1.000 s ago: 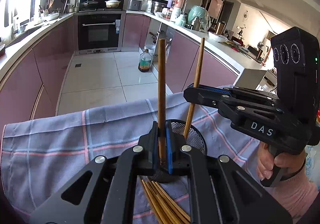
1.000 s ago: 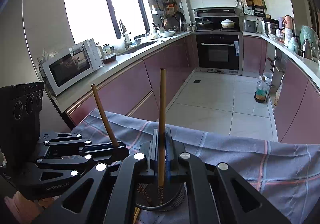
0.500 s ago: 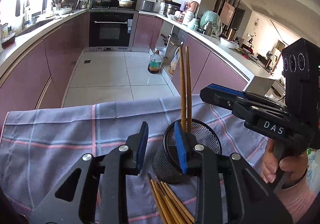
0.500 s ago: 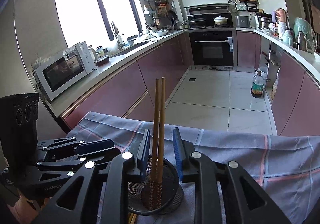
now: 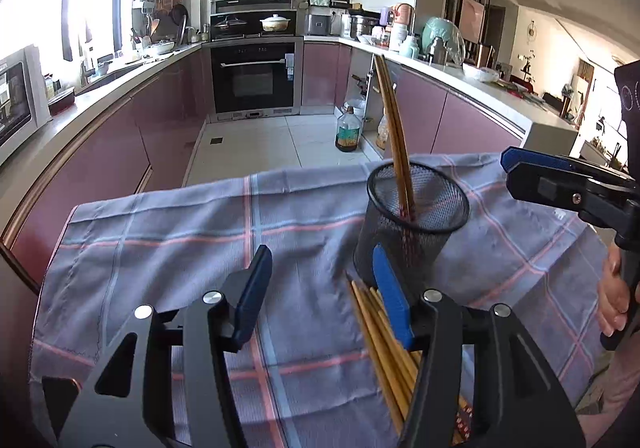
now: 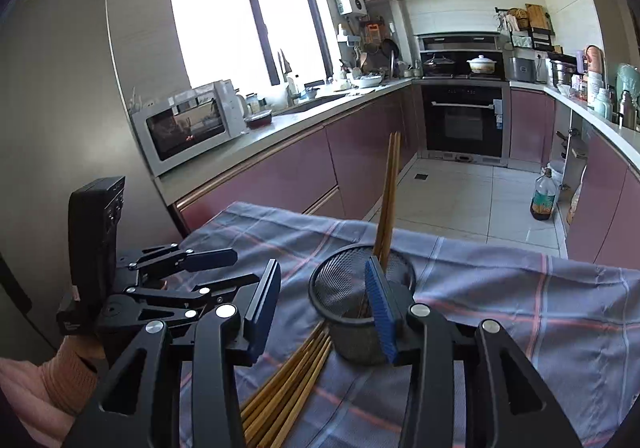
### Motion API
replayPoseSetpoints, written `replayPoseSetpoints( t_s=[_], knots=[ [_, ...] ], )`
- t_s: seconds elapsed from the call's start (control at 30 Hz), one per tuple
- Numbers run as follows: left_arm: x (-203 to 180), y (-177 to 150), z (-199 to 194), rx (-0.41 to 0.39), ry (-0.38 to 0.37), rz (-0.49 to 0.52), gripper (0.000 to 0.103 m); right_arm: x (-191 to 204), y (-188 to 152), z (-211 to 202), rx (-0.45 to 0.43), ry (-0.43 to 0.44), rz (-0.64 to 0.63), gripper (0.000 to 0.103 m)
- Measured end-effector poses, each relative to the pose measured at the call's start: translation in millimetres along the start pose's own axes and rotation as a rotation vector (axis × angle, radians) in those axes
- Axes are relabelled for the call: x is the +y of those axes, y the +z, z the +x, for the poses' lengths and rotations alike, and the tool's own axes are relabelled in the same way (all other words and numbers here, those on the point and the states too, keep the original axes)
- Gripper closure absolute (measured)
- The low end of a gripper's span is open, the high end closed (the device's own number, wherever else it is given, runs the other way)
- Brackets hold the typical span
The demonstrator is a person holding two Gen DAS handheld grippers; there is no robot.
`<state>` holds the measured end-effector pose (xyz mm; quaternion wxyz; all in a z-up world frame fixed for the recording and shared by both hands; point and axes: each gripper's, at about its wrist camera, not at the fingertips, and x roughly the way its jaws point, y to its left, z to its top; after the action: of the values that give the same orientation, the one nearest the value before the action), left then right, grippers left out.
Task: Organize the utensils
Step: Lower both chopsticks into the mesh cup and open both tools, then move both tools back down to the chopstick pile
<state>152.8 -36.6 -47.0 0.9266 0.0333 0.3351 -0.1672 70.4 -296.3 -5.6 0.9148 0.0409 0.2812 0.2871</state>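
A black mesh cup [image 5: 416, 224] stands on the plaid cloth [image 5: 168, 248] with two wooden chopsticks [image 5: 394, 128] leaning in it; it also shows in the right wrist view [image 6: 352, 312] with the chopsticks [image 6: 390, 200]. Several more chopsticks [image 5: 384, 352] lie on the cloth beside the cup, also in the right wrist view [image 6: 288, 380]. My left gripper [image 5: 324, 296] is open and empty, near side of the cup. My right gripper [image 6: 324, 308] is open and empty, its right pad in front of the cup. The right gripper's tip [image 5: 560, 184] shows at right, the left gripper [image 6: 176, 268] at left.
The cloth covers a table whose far edge [image 5: 280, 174] drops to a tiled kitchen floor. Purple cabinets, an oven [image 5: 256, 76] and a microwave [image 6: 188, 124] stand beyond. An oil bottle [image 5: 347, 132] stands on the floor.
Both grippers opened and let their chopsticks drop into the mesh cup, then drew back and apart from it. The two chopsticks now lean together in the cup.
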Motion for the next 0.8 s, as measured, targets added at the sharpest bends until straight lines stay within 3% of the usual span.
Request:
replayPoseSetpoints(
  t_s=[0.37, 0.8],
  knots=[
    [-9, -69, 17, 0.153, -0.039, 0.016, 0.051, 5, -76, 39, 0.224, -0.011, 0.065, 0.062],
    [-23, -85, 30, 0.215, -0.069, 0.048, 0.051, 15, -100, 56, 0.304, -0.047, 0.066, 0.066]
  ],
)
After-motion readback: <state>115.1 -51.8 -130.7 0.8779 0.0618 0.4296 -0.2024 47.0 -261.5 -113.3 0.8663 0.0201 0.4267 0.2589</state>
